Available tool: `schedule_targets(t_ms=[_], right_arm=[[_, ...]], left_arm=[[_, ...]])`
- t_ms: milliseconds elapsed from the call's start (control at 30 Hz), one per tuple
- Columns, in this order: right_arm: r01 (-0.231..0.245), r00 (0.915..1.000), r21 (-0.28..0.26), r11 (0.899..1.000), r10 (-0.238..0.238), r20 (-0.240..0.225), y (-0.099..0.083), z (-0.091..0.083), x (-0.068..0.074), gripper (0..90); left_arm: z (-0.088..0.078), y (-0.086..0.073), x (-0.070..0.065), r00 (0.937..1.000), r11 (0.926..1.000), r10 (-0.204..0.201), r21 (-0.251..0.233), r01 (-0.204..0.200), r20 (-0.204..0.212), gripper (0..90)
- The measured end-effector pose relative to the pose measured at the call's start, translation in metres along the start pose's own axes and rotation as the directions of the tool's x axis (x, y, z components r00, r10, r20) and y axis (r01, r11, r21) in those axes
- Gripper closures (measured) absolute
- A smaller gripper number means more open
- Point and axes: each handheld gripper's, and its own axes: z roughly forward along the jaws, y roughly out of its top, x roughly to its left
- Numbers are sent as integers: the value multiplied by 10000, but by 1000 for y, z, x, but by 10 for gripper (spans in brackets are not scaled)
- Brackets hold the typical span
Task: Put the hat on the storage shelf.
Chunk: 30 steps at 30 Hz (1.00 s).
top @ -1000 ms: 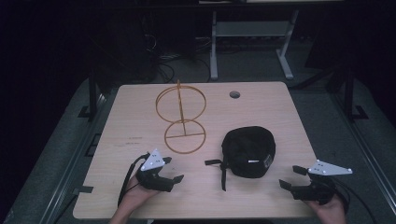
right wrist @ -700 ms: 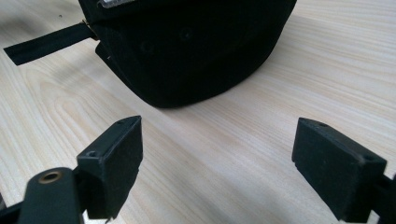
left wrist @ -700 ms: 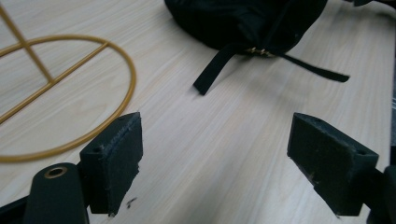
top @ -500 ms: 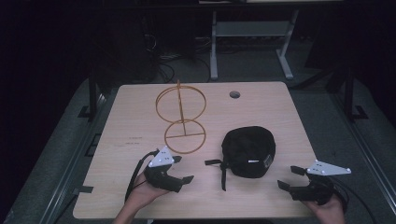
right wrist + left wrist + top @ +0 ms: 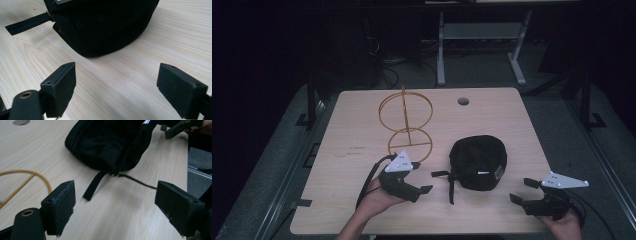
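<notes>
A black cap (image 5: 477, 162) lies on the wooden table (image 5: 357, 130), right of centre, with a black strap (image 5: 451, 186) trailing from its near left side. My left gripper (image 5: 422, 178) hovers just left of that strap, open and with nothing between its jaws. In the left gripper view the cap (image 5: 112, 142) and its strap (image 5: 93, 185) lie ahead of the open left gripper (image 5: 117, 212). My right gripper (image 5: 523, 190) sits open near the front right edge, pointing at the cap (image 5: 105, 25). Nothing lies between the jaws of the right gripper (image 5: 116, 87).
A gold wire stand (image 5: 407, 125) with two rings rises behind the left gripper, its base ring (image 5: 25, 173) close to my left jaw. A cable hole (image 5: 463, 101) is in the table's far side. Dark floor and a metal frame (image 5: 482, 35) lie beyond.
My left gripper has moved right and slightly forward, closer to the cap's strap. The right gripper and the cap have stayed put.
</notes>
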Motion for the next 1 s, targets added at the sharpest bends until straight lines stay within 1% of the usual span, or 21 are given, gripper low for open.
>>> schedule_targets(t_ms=[100, 200, 233, 267, 333, 567, 600, 767, 867, 1000], right_arm=[[-104, 9999, 1, 9999, 104, -6, 0, -1, -1, 153], [-58, 10000, 10, 10000, 58, 0, -1, -1, -1, 153], [-63, 10000, -3, 10000, 63, 7, -1, -1, 0, 153], [-77, 10000, -8, 10000, 77, 2, -1, -1, 0, 153], [-65, 10000, -37, 10000, 65, -10, 0, -1, 0, 153], [2, 10000, -2, 10000, -2, -34, 0, 0, 0, 153], [-13, 10000, -41, 10000, 13, -33, 0, -1, 0, 153], [17, 10000, -27, 10000, -17, -55, 0, -1, 0, 153], [22, 10000, -19, 10000, -22, -60, 0, -1, 0, 153], [23, 10000, -58, 10000, -23, -57, 0, -2, 0, 153]], left_arm=[[5, 8, -2, 9998, 9998, 178, 44, -179, 100, 167], [11, 15, -6, 9991, 9993, 356, 123, -359, 224, 167], [11, 15, -6, 9991, 9993, 356, 123, -359, 224, 167], [15, 20, -8, 9983, 9988, 461, 161, -467, 368, 167], [18, 25, -10, 9974, 9981, 558, 217, -568, 447, 167], [29, 36, -14, 9950, 9968, 720, 287, -741, 698, 169], [33, 39, -16, 9941, 9971, 694, 263, -718, 840, 169], [44, 48, -20, 9910, 9943, 937, 411, -980, 957, 171], [49, 53, -22, 9893, 9937, 995, 405, -1043, 1071, 173], [56, 59, -24, 9869, 9920, 1082, 527, -1151, 1194, 175]])
